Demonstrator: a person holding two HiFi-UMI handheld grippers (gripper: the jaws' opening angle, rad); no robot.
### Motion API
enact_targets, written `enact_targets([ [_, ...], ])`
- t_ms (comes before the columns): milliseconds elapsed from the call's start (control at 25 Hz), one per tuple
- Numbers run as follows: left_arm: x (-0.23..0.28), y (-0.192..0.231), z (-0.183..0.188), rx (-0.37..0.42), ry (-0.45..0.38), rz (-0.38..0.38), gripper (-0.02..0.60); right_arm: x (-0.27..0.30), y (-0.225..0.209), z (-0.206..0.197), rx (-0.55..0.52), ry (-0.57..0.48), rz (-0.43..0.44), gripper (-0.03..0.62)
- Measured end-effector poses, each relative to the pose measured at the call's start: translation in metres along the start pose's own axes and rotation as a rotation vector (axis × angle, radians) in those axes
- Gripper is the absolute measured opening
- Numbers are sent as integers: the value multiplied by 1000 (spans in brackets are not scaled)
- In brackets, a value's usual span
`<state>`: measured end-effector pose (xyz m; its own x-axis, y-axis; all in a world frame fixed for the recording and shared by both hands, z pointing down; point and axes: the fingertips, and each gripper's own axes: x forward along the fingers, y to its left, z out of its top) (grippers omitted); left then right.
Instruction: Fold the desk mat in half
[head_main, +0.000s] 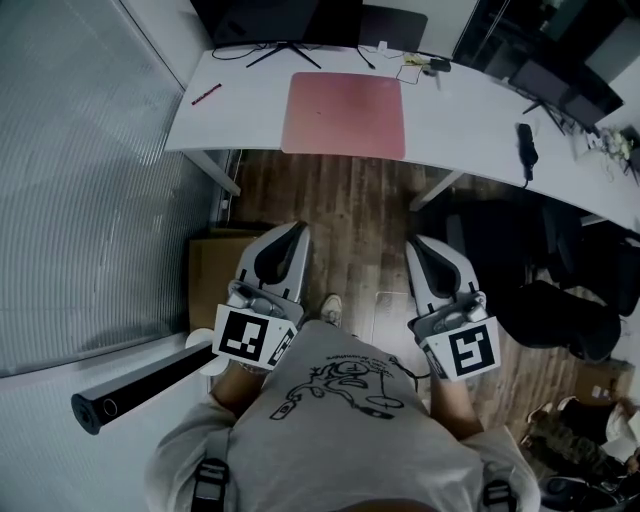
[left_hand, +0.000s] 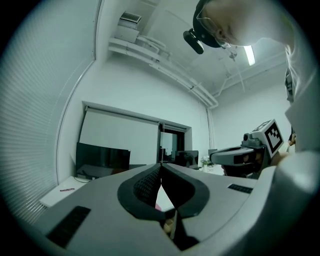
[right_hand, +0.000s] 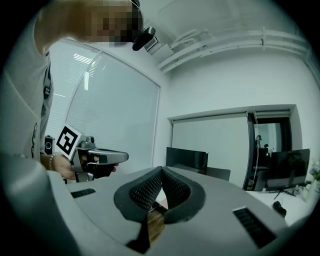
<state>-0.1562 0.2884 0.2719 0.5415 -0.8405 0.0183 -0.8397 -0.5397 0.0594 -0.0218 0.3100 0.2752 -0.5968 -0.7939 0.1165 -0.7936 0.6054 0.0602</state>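
The pink desk mat (head_main: 345, 113) lies flat and unfolded on the white desk (head_main: 470, 120), near its front edge. I stand back from the desk with both grippers held close to my body over the wooden floor. My left gripper (head_main: 297, 232) points toward the desk, its jaws shut with nothing between them; in its own view the tips (left_hand: 161, 165) meet. My right gripper (head_main: 416, 243) is likewise shut and empty, its tips (right_hand: 161, 170) touching. Each gripper is well short of the mat.
A monitor stand (head_main: 285, 50) and cables sit behind the mat. A red pen (head_main: 206, 94) lies at the desk's left, a black handset (head_main: 526, 145) at its right. A cardboard box (head_main: 210, 275), a black tube (head_main: 140, 385) and a dark chair (head_main: 560, 305) flank me.
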Motion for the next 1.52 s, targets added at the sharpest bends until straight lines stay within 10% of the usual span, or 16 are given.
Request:
enact_targets([
  [1520,125,68,-13,0,38,-32,20,106,-92,-3,38,-13,-49,6],
])
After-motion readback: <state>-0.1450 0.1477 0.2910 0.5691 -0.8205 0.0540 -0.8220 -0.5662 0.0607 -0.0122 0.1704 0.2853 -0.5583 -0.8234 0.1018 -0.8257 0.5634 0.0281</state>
